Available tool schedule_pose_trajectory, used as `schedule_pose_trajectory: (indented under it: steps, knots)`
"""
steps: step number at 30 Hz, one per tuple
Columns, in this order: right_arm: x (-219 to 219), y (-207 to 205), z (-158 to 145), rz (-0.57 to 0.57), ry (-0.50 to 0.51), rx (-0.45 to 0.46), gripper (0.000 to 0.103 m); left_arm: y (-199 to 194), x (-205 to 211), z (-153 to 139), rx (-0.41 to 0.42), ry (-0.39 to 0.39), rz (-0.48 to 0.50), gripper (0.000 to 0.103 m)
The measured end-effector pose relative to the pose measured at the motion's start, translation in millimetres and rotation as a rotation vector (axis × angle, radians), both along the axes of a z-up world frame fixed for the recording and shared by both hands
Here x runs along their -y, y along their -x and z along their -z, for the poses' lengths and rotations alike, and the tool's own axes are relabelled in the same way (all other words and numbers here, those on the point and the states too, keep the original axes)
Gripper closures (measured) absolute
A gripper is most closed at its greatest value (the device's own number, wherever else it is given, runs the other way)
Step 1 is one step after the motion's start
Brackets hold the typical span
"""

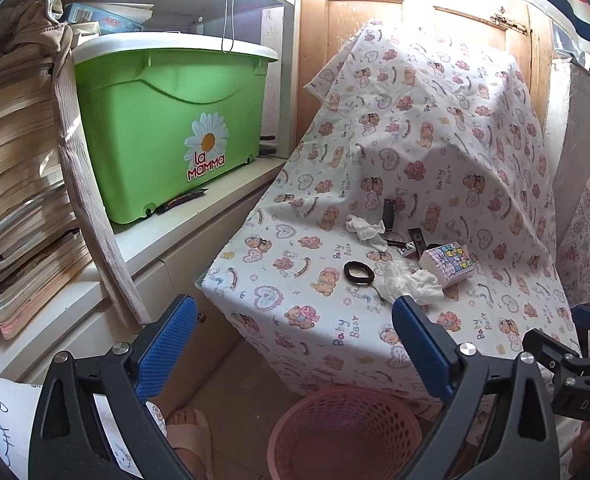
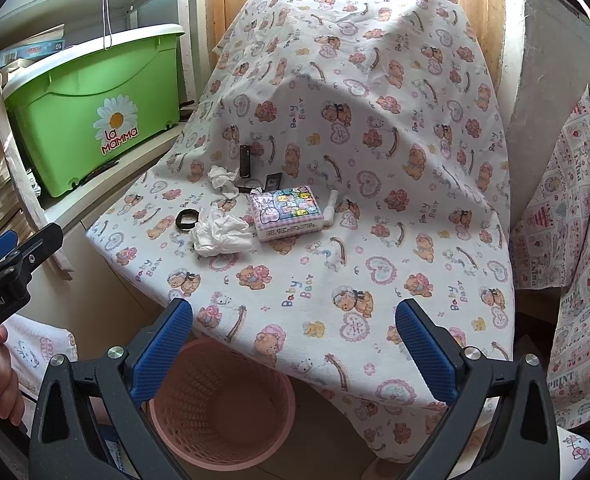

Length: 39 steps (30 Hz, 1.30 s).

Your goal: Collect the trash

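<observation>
Tissues (image 2: 221, 236) lie near table edge; pink basket (image 2: 219, 404) below; both grippers (image 1: 295, 344) (image 2: 295, 344) spread, holding nothing

front cloth (image 2: 335, 300) free | tissue pack (image 2: 285, 216) blocks rear | basket (image 2: 223, 400) mouth open

A table (image 2: 335, 312) under a bear-print cloth carries two crumpled tissues (image 2: 221, 234), a tissue pack (image 2: 285, 214), a black ring (image 2: 185, 219) and small dark items.

"La Mamma" is printed on the green bin (image 1: 167, 128), upper left — "Baby Bear" is repeated across the cloth (image 2: 375, 280); "PRINT" on fabric (image 2: 575, 320), lower right.
</observation>
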State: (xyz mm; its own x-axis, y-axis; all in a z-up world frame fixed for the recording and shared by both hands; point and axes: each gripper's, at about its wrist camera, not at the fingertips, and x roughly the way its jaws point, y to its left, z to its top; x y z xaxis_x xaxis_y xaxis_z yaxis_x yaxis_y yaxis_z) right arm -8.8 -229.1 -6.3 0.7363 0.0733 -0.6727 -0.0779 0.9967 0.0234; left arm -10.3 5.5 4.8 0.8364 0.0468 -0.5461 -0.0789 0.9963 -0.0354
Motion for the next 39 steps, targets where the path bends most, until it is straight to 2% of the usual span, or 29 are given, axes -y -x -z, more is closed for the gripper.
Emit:
schedule_pose_trajectory:
  steps: [9,14,21,24,27,33,39]
  knots:
    - [-1,0,0,0.001,0.002,0.000,0.001,1,-3,2,0.007,0.019,-0.012,0.006]
    - [-1,1,0,0.001,0.002,0.000,0.001,2,2,-1,0.035,-0.015,0.033,0.006]
    - [2,-1,-2,0.009,0.002,-0.003,0.001,2,0,-3,0.072,-0.024,-0.021,0.006]
    - [2,-2,-2,0.003,-0.003,-0.006,0.001,-1,5,-1,0.067,-0.060,0.021,0.006]
    - [-1,-1,-1,0.001,0.005,-0.005,0.001,0,8,-1,0.075,-0.061,0.023,0.006]
    - [-5,-1,2,-0.007,0.015,-0.005,0.001,0,14,1,0.048,-0.063,0.060,0.006]
    - [-5,-1,3,-0.007,0.017,-0.003,0.001,-3,16,7,0.012,-0.074,0.054,0.006]
